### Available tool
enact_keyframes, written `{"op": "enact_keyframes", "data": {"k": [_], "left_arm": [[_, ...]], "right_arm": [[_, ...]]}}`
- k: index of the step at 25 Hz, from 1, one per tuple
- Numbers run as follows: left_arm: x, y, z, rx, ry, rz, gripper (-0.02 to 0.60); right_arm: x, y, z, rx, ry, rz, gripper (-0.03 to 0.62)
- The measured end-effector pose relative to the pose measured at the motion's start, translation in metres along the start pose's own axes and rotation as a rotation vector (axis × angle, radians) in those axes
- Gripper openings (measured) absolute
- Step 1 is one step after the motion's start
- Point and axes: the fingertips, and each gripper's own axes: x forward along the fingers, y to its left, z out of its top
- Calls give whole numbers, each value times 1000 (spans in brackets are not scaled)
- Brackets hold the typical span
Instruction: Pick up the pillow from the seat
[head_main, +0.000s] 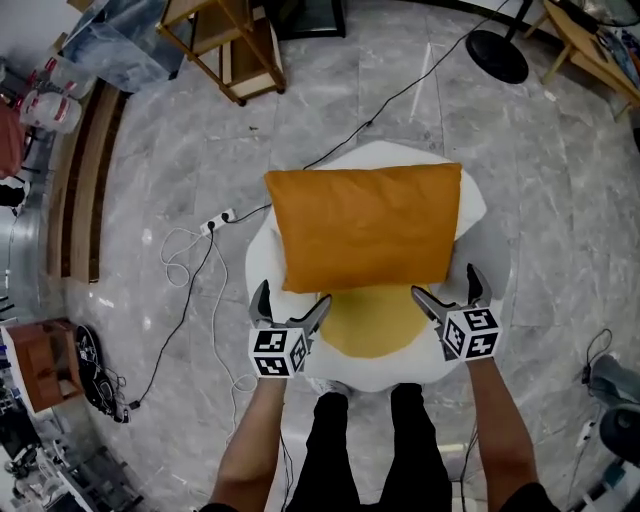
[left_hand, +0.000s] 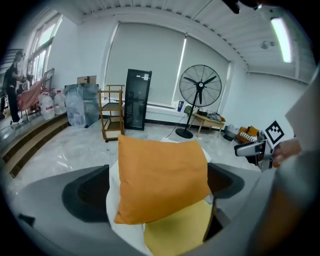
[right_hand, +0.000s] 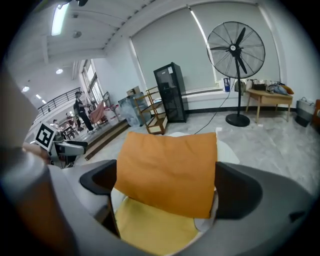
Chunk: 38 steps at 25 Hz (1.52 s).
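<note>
Approach step: our left gripper (head_main: 293, 297) and right gripper (head_main: 445, 282) gape empty at the seat (head_main: 473, 212) front edge; next we clamp the pillow (head_main: 365, 225) by 2 near corners.

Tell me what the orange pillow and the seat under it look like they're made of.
Orange pillow: woven cloth, matte, with soft creases and a plump fill. Seat shell: white and smooth with a rounded rim, probably moulded plastic, though it could be a taut cover. Yellow seat pad: matte and flat, likely fabric or vinyl; too little detail to tell.
</note>
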Motion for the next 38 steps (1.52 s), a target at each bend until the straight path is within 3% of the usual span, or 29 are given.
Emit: {"op": "enact_keyframes", "data": {"k": [5,9,14,23,26,31,34,38], "left_arm": [[49,19,-31,-13,73,-14,597],[81,39,-57,26,144,10,597],[107,59,-76,-6,153,2,595],[152,92,-89,-121,175,-33,597],[167,94,-94,-110,198,-64,597],[188,86,-95,-63,258,-116,592],[190,83,-93,-33,266,-106,476],[186,70,-91,-21,236,-104,340]], "right_arm": [[45,-38,-32,-6,58,11,591],[82,-70,-65,89,115,5,591],[116,-108,-111,73,219,-24,591],[168,-137,-108,126,228,12,591],[180,-137,-109,107,245,64,591],[188,-131,-117,172,298,203,588],[191,-116,-117,153,324,241,488],[181,-110,-109,59,317,203,333]]}}
